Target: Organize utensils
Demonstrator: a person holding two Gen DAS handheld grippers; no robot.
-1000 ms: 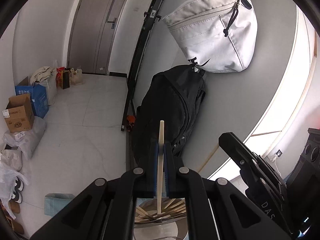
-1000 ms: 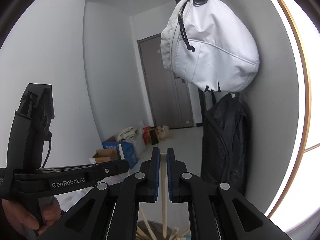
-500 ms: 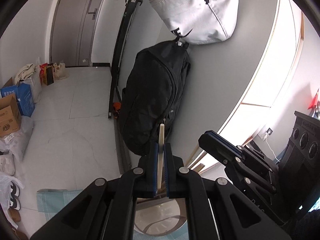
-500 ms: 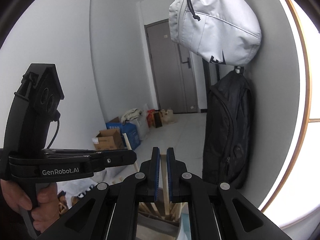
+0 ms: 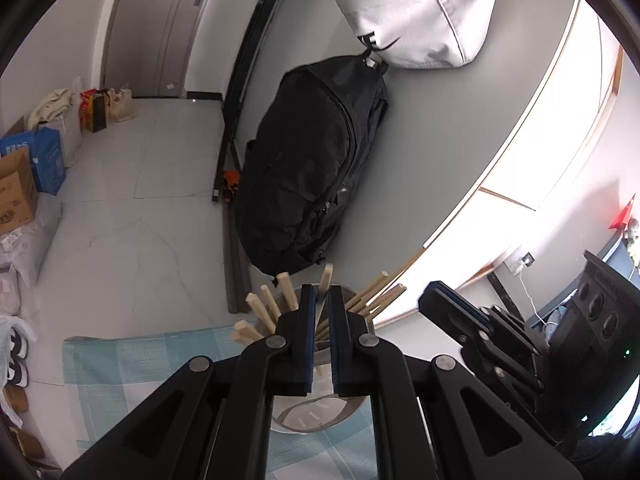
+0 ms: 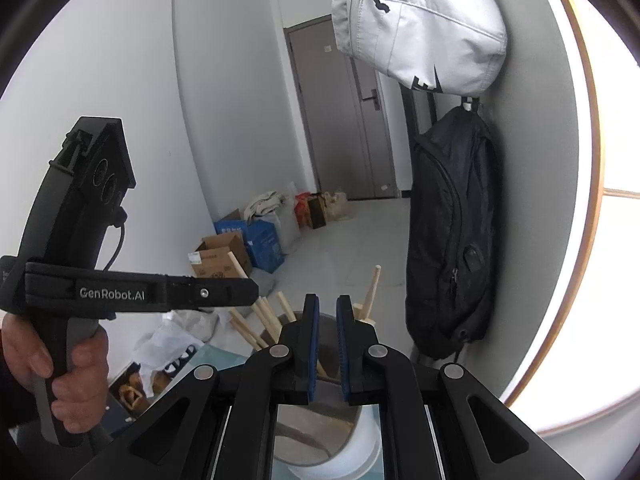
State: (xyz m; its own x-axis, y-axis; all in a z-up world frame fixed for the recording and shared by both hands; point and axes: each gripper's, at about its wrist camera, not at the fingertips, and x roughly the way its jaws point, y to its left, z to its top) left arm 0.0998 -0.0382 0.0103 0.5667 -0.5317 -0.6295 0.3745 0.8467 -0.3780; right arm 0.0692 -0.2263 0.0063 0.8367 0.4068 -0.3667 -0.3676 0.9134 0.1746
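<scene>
Both wrists dropped toward the holder [image 5: 320, 412]. Your left gripper [image 5: 319, 312] pinches one chopstick [image 5: 325, 286] over it; right gripper [image 6: 327, 322] narrow, empty. Release tilted and it snags the splayed chopsticks [image 5: 264, 312], tipping out.

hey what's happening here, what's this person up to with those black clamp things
A person holds a two-finger gripper in each hand and is sorting wooden chopsticks into a round holder that stands on a pale blue checked cloth. The left gripper has a chopstick between its fingers, right above the holder's mouth. The right gripper is slightly open over the same holder with nothing between its fingers. Several other chopsticks already lean in the holder, fanned out.
</scene>
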